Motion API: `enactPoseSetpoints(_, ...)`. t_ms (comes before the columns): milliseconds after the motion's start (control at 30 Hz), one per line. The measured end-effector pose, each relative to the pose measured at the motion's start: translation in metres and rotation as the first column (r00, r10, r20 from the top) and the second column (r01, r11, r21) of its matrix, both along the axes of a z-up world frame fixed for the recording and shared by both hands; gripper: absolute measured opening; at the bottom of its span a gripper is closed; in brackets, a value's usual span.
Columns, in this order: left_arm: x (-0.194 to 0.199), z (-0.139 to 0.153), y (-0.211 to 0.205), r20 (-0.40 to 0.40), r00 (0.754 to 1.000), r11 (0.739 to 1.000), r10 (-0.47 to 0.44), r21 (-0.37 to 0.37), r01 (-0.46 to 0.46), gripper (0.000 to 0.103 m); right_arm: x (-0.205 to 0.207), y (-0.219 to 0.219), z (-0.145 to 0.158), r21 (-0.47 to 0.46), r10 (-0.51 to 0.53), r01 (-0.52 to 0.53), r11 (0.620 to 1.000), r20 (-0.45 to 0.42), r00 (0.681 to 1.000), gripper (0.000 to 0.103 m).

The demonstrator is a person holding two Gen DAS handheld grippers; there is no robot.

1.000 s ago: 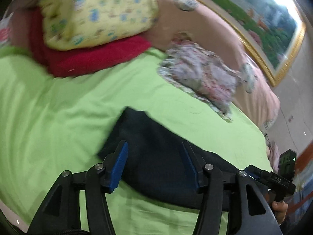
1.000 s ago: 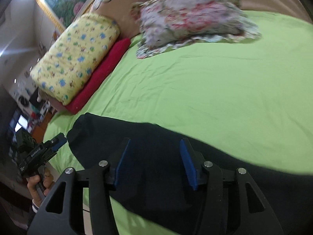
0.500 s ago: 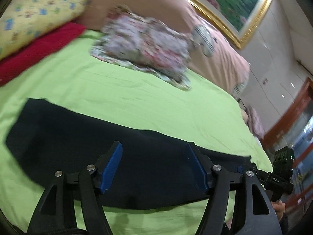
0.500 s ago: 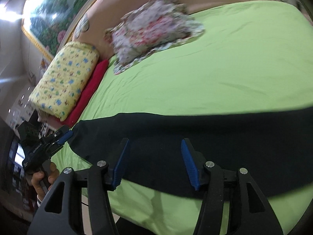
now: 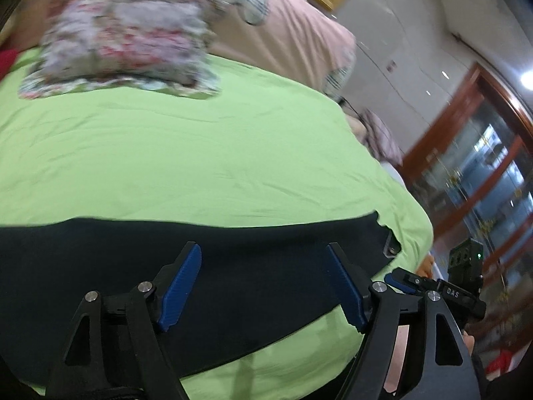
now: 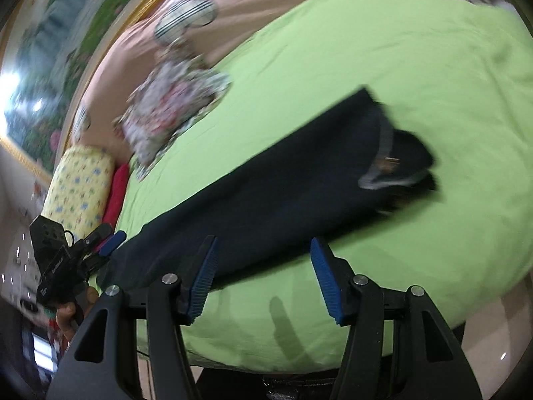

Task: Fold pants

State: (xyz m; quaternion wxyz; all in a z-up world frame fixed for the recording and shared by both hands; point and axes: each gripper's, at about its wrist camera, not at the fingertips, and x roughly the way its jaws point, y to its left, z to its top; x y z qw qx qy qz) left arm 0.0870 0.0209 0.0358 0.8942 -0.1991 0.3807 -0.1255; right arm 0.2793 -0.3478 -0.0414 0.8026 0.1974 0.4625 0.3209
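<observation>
Nearest you in the left wrist view, your left gripper (image 5: 263, 286) hangs over the dark pants (image 5: 250, 266) with its blue pads (image 5: 180, 283) spread wide and opening; nothing is pinched between them, only the cloth lying flat below. The pants lie as a long dark band along the near edge of the green bed sheet (image 5: 200, 153), running off the frame at the left and ending at the right in the waistband, where a small metal fastener shows near the bed's corner. Just right of that end you can see your right gripper (image 5: 433, 290), held in a hand whose fingers barely show at the lower right.

In the right wrist view, your right gripper (image 6: 263, 280) has its jaws apart at a middling width and holds nothing; its left pad sits over the near edge of the pants (image 6: 283, 193), its right pad over bare sheet (image 6: 416, 66). The band runs up and to the right to the rumpled waistband. At the far left your left gripper (image 6: 110, 243) pokes in by the leg end, with a hand (image 6: 66, 313) below it.

Farther back, a floral pillow (image 5: 123, 40) lies on the sheet, blurred. Beyond it stands a pink headboard cover (image 5: 293, 23), and in the right view a yellow patterned pillow (image 6: 80, 186) rests on a red one (image 6: 116, 196). A gilt-framed picture (image 6: 50, 76) hangs behind.
</observation>
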Motion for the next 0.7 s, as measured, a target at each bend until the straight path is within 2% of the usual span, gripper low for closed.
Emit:
enactPoseSetpoints(33,0.007,0.0,-0.008,-0.008,1.0,1.0,-0.023,0.004,0.023,0.08,0.001,-0.005,-0.001,0.005,-0.017,0.017,1.0,-0.004,1.0,0.058)
enactPoseSetpoints(267,0.039,-0.006,-0.051,-0.048,0.99,0.991,-0.129,0.015,0.13,0.08,0.01,-0.031,-0.008,0.01,-0.105,0.105,0.994,-0.029,0.994,0.058)
enactPoseSetpoints(433,0.061,-0.012,-0.076,-0.089,0.975,0.978,-0.202,0.029,0.206,0.08,0.02,-0.045,-0.016,0.036,-0.172,0.174,0.984,-0.059,0.983,0.058)
enactPoseSetpoints(700,0.093,-0.019,-0.102,-0.146,0.951,0.959,-0.271,0.045,0.28,0.081,0.035,-0.048,-0.027,0.109,-0.198,0.208,0.972,-0.096,0.975,0.058)
